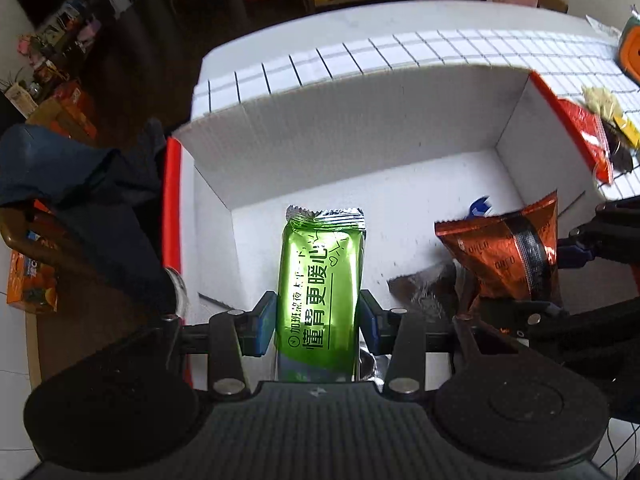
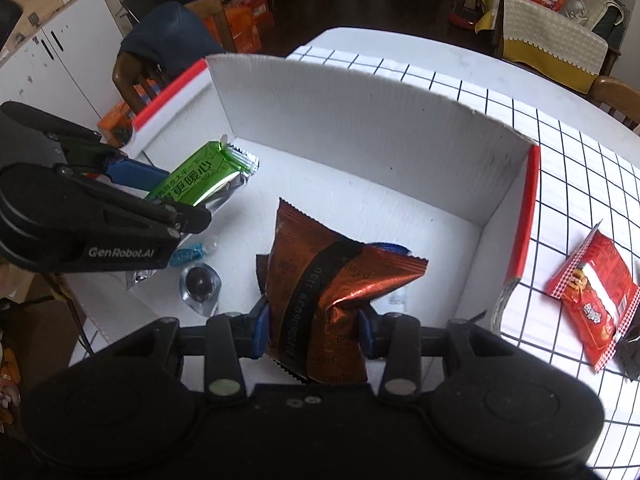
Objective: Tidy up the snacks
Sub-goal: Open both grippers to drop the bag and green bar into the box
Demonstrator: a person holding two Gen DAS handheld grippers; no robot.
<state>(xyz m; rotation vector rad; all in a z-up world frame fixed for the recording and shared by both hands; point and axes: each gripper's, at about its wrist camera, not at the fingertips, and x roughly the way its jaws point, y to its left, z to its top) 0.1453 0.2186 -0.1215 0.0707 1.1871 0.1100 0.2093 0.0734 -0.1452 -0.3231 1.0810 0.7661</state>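
My left gripper (image 1: pixel 319 316) is shut on a green snack bar (image 1: pixel 322 280) and holds it over the floor of a white cardboard box (image 1: pixel 360 120). The bar also shows in the right wrist view (image 2: pixel 204 178). My right gripper (image 2: pixel 314 330) is shut on a brown foil snack packet (image 2: pixel 332 300), held inside the same box (image 2: pixel 360 116). The packet also shows at the right of the left wrist view (image 1: pixel 504 256). A clear-wrapped dark candy (image 2: pixel 202 282) and a blue-wrapped candy (image 2: pixel 188 255) lie on the box floor.
The box stands on a table with a white grid-pattern cloth (image 2: pixel 580 184). A red snack packet (image 2: pixel 592 300) lies on the cloth right of the box, and more snacks (image 1: pixel 600 128) lie beyond it. A chair with dark cloth (image 2: pixel 168 48) stands left of the table.
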